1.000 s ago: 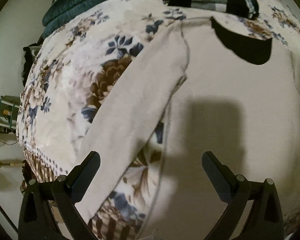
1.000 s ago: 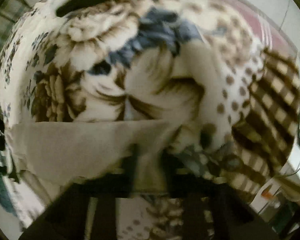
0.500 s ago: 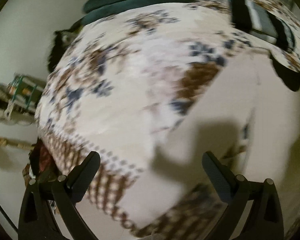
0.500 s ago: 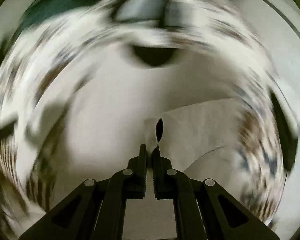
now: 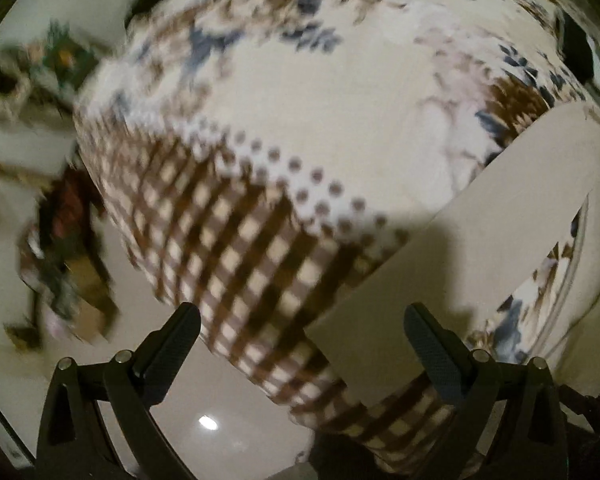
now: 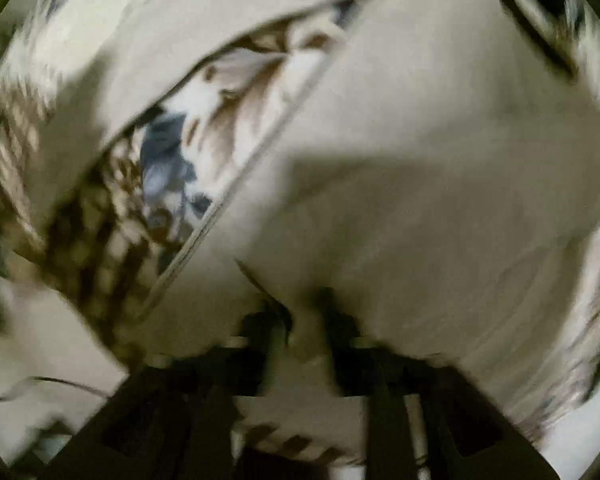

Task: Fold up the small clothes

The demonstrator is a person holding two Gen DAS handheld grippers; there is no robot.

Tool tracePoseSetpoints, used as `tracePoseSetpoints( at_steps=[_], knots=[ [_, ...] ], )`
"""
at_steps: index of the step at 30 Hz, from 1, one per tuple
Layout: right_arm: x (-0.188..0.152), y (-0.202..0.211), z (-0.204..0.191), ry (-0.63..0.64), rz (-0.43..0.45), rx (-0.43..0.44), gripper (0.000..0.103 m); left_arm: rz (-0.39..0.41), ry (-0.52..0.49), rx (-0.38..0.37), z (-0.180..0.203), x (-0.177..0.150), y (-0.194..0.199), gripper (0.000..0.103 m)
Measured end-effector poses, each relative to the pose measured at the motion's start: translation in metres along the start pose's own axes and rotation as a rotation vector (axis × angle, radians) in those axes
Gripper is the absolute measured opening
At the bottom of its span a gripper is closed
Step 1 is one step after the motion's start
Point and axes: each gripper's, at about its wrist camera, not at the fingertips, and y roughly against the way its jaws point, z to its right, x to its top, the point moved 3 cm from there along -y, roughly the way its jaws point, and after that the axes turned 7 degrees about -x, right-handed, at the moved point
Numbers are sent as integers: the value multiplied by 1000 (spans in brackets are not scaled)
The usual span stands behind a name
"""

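Beige garment [image 6: 420, 200] spread on the floral blanket [image 5: 300, 120], sleeve [image 5: 480, 240] toward 2 o'clock in the left view: right gripper [image 6: 300, 336] clamped on its hem, left gripper [image 5: 300, 344] fingers apart, best closed squarely over the cuff before folding inward

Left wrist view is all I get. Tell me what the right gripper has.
Observer: The right gripper has its fingers close together, with a fold of the beige shirt apparently pinched between them; the picture is blurred.
Operator: Say where the shirt's body lies.
Observer: It spreads across the middle and right of the right wrist view, over the floral blanket.
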Motion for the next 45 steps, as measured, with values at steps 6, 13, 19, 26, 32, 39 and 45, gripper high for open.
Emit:
tracePoseSetpoints(
  at_steps=[6,13,19,26,32,39,45],
  knots=[
    [-22,17,94,-319,28,160,70,-152,171,-207,-23,-10,-53,103],
    [-43,5,178,-520,-24,133,70,-65,191,-174,-2,-8,-50,2],
    [-65,5,214,-560,-20,103,70,106,-166,-182,97,-16,20,2],
    [-132,9,266,-652,-38,81,70,72,-632,-432,279,-98,59,2],
    [-206,6,325,-779,-84,31,70,-34,-870,-526,376,-184,39,2],
    [-279,10,394,-930,-112,94,70,-89,-960,-513,397,-209,33,4],
    [-262,42,405,-974,59,399,70,36,-727,-469,337,-128,37,94]
  ],
)
